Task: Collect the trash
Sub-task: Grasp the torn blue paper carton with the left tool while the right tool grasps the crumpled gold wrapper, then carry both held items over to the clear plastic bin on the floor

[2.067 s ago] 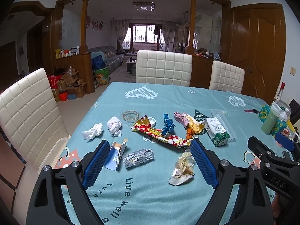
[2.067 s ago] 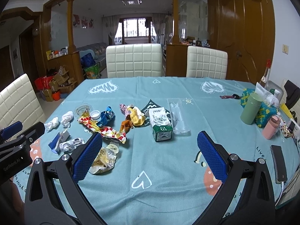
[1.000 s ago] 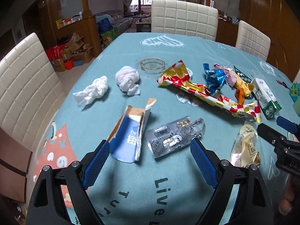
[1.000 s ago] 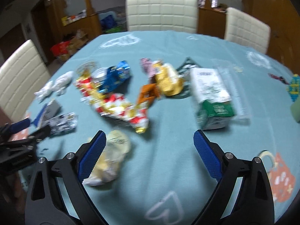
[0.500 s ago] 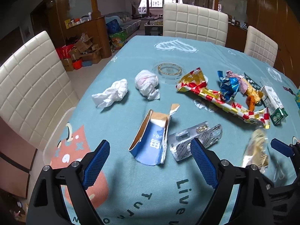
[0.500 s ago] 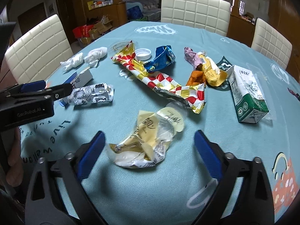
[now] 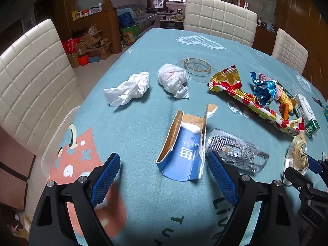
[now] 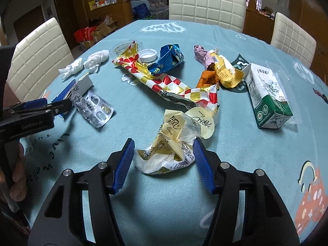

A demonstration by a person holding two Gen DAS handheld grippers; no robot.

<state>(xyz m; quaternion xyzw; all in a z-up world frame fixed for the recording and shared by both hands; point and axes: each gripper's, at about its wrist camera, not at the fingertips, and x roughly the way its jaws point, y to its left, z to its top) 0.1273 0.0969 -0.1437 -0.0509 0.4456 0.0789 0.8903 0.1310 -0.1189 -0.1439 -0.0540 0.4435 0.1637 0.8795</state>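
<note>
The right tool [image 8: 163, 160] straddles a crumpled yellow wrapper [image 8: 176, 141] on the table [image 8: 235, 149], pads not yet clenched. The left tool [image 7: 163, 177], released, faces a torn blue carton [image 7: 184, 153]. Thin film may slip out or drag as the pads close.

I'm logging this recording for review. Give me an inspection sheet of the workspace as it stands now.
Surface: teal tablecloth, printed hearts and text.
Job's things: yellow wrapper, blue torn box, blister pack, checked wrapper, two tissues, milk carton.
Clutter: white cap, clear lid.
Grippers: right gripper open, straddling the yellow wrapper; left gripper open at the blue box.
Cables: nothing seen.
Surroundings: white chairs, cardboard boxes on the floor.
</note>
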